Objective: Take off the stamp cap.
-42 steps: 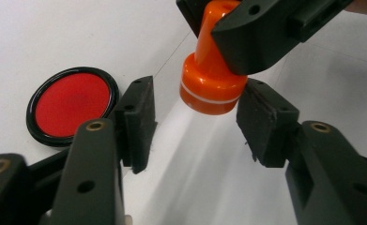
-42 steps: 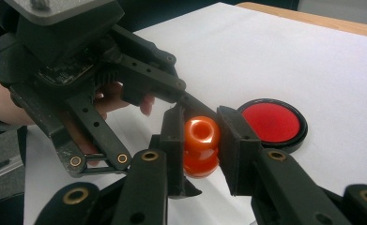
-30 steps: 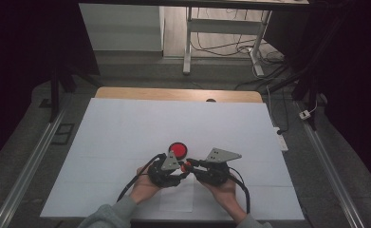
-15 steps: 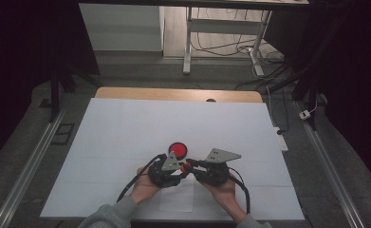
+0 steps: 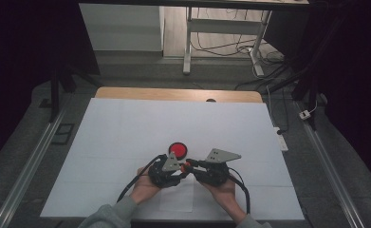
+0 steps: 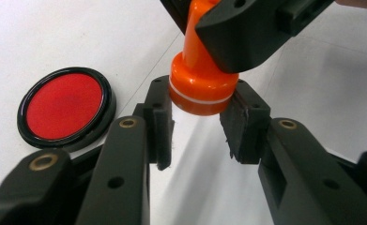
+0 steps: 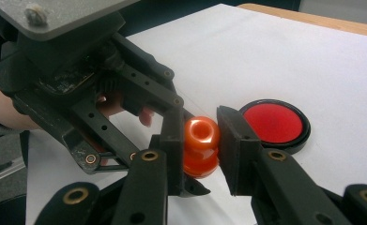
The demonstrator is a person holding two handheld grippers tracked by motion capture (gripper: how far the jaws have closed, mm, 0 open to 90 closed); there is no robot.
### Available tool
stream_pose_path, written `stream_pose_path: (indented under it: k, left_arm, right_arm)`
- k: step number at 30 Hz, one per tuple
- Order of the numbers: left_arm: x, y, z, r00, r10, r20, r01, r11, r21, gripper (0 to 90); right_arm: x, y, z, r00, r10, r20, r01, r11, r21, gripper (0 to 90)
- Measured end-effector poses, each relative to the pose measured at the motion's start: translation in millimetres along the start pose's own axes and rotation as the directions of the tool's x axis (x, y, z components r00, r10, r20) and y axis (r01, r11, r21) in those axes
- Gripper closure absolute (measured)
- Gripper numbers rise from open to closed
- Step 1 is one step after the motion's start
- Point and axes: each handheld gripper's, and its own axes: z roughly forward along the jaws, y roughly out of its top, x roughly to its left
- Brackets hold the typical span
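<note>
My two hands meet low over the white table (image 5: 126, 128)

My right gripper (image 7: 201, 140) pinches the orange stamp (image 7: 201, 146); my left gripper (image 6: 201, 123) sits spread around its base, near the red pad (image 6: 64, 105)

Glossy orange plastic stamp (image 6: 201, 84)

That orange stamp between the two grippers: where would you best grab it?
By its narrow handle, from the side, as the right gripper does on the orange stamp. The neck fits between flat pads; the wide base, flanked by the open left gripper, stays free to press on the red ink pad.
</note>
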Motion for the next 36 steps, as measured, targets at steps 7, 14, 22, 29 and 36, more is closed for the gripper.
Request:
stream_pose_path:
  k: [7,14,22,29,36]
  left_arm:
    - [-0.9,-1.0,1.8,0.9996,0.026,-0.008,-0.026,0.9992,0.03,65.2]
    - [-1.1,-0.7,0.8,0.9998,0.016,-0.008,-0.016,0.9997,0.017,65.2]
    - [0.4,-1.7,1.1,0.9998,0.019,-0.008,-0.018,0.9995,0.027,65.2]
    - [2.2,-3.0,0.2,0.9999,0.009,-0.01,-0.009,0.9997,0.024,65.2]
    - [4.5,-4.6,-3.2,0.9998,0.003,-0.018,-0.003,0.9998,0.019,65.1]
  right_arm:
    - [-0.4,0.3,-1.3,1.0,0.005,0.004,-0.005,1.0,-0.017,71.9]
    - [-0.8,-0.2,-0.7,1.0,0.008,-0.001,-0.008,1.0,-0.013,71.9]
    - [-1.9,0.1,-2.6,1.0,0.009,0.004,-0.009,1.0,-0.016,71.9]
    - [-2.0,0.4,-3.6,0.9999,0.007,0.007,-0.007,1.0,-0.018,71.9]
    - [-2.8,0.6,-4.7,0.9999,0.01,0.011,-0.01,1.0,-0.021,71.8]
